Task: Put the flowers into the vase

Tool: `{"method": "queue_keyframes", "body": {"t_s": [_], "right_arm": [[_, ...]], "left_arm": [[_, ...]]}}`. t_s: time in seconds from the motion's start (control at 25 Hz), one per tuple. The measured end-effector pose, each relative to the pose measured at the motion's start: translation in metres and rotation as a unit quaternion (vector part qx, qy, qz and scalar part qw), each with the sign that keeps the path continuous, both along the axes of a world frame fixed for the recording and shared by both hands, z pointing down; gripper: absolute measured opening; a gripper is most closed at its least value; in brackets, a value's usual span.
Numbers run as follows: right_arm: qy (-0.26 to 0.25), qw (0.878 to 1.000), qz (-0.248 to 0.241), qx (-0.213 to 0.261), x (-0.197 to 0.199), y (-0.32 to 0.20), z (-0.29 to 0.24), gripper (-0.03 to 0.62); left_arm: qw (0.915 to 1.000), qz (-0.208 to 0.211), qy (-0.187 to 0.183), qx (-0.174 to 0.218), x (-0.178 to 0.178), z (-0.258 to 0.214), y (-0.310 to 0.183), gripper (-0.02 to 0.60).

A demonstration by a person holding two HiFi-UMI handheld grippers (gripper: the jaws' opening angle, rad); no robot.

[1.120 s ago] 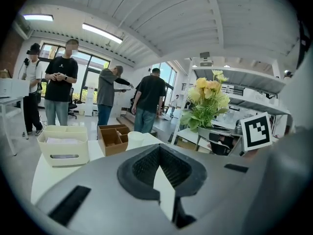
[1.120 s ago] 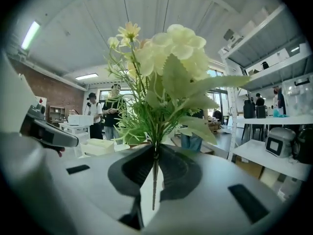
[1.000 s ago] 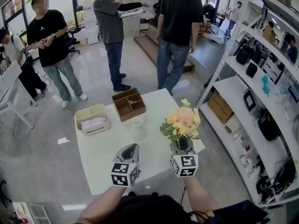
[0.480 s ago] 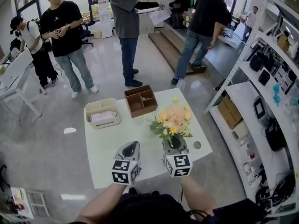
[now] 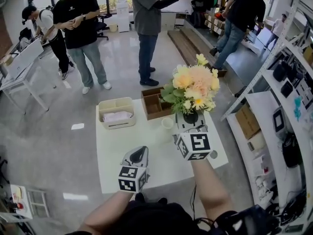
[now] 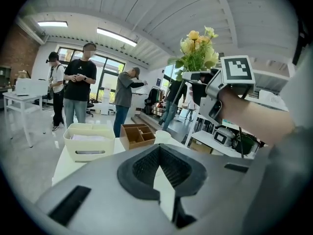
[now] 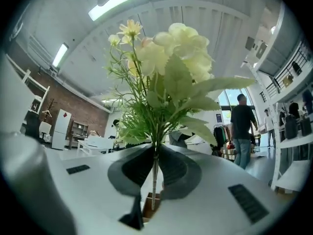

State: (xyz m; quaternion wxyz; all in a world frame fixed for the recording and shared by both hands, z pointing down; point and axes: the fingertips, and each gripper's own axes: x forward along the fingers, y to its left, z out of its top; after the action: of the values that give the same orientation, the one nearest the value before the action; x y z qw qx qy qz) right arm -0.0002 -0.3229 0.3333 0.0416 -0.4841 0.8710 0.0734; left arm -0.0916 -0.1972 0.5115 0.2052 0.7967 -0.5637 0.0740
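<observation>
A bouquet (image 5: 193, 89) of yellow and peach flowers with green leaves stands upright in my right gripper (image 5: 190, 117), which is shut on its stem high above the white table (image 5: 117, 151). In the right gripper view the thin stem (image 7: 154, 175) runs between the pads and the blooms (image 7: 166, 72) fill the frame. A small white vase (image 5: 167, 122) stands on the table just left of and below the bouquet. My left gripper (image 5: 137, 155) hovers over the table's near part, jaw tips together and empty. It sees the vase (image 6: 161, 136) and the raised bouquet (image 6: 198, 50).
A cream basket (image 5: 116, 112) and a brown wooden organizer (image 5: 154, 103) stand at the table's far side. White shelving (image 5: 274, 111) with gear runs along the right. Several people stand on the floor beyond the table.
My right gripper has lifted the bouquet well up and carried it toward the table's far side. The left gripper has shifted only slightly.
</observation>
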Motion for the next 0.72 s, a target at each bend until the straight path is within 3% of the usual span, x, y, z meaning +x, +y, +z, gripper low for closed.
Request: {"method": "queue_keyframes", "body": {"t_s": [0.12,0.32,0.56,0.72], "right_arm": [[0.007,1.000,0.007,-0.013,-0.005,-0.010,0.018,0.035],[0.020,0.996,0.016,-0.080,-0.008,-0.020,0.093,0.035],[0.050,0.985,0.034,-0.162,-0.006,-0.025,0.175,0.035],[0.078,0.978,0.040,-0.189,-0.005,-0.026,0.200,0.037]], "left_arm": [[1.0000,-0.007,0.002,-0.006,-0.007,0.005,0.001,0.002],[0.9999,-0.012,-0.002,-0.011,-0.016,0.010,0.000,0.003],[0.9994,-0.022,-0.003,-0.028,-0.028,0.021,0.003,0.002],[0.9993,-0.020,-0.003,-0.030,-0.030,0.025,0.002,0.002]]}}
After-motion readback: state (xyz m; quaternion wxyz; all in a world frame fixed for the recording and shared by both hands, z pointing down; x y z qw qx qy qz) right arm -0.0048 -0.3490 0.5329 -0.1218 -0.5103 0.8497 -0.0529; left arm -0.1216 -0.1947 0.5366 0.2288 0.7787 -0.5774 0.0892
